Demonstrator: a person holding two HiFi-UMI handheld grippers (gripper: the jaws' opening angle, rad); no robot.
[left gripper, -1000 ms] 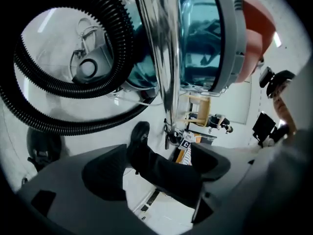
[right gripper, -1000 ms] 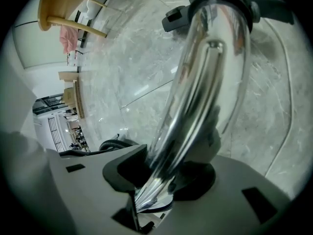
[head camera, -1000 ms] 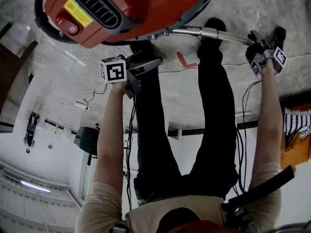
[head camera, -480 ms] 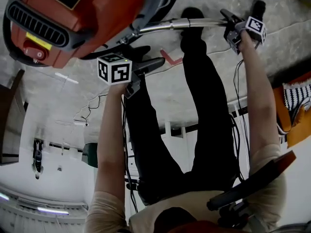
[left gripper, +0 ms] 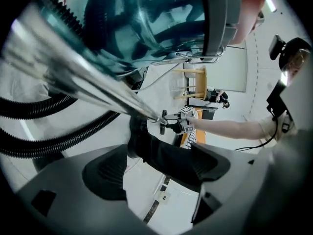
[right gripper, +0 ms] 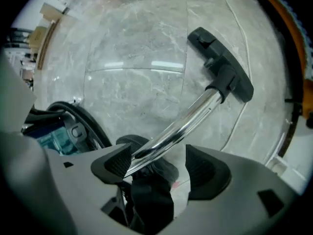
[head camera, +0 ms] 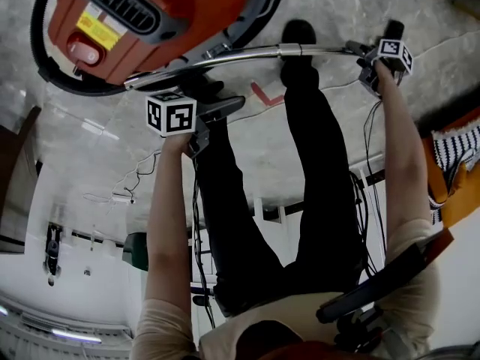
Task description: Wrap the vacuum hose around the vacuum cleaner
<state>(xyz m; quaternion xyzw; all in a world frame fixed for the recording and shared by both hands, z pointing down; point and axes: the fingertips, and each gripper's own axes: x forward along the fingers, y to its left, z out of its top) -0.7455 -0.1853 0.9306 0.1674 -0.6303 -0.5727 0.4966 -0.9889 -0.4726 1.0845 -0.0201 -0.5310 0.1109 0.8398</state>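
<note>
Right gripper view told the story: the right gripper (right gripper: 159, 165) had just been opening its jaws, and the chrome wand (right gripper: 186, 121) lay loose between them. It leaned on the pad (right gripper: 110, 163) at nine o'clock while the three o'clock pad stood clear, so this was a release, not a grip. The wand ran up to the floor head (right gripper: 222, 67) at one o'clock, above the marble floor (right gripper: 137, 48).

In the head view the orange vacuum cleaner (head camera: 150, 13) sat at eleven o'clock with the black hose (head camera: 45, 66) curving round its nine o'clock side. The right gripper (head camera: 367, 55) was out at two o'clock on the wand's (head camera: 247, 52) far end. The left gripper (head camera: 225, 109) hovered near centre, its jaws spread and nothing between them.

Here was the danger. With one pad alone touching, the wand looked likely to roll off and clatter onto the marble, or knock the person's shoe (head camera: 298, 32) just under it. A falling wand would probably drag the hose back off the body and undo the loop. The left gripper was not placed to catch it. If the wrap was slack, the hose might also have sprung loose by itself.
</note>
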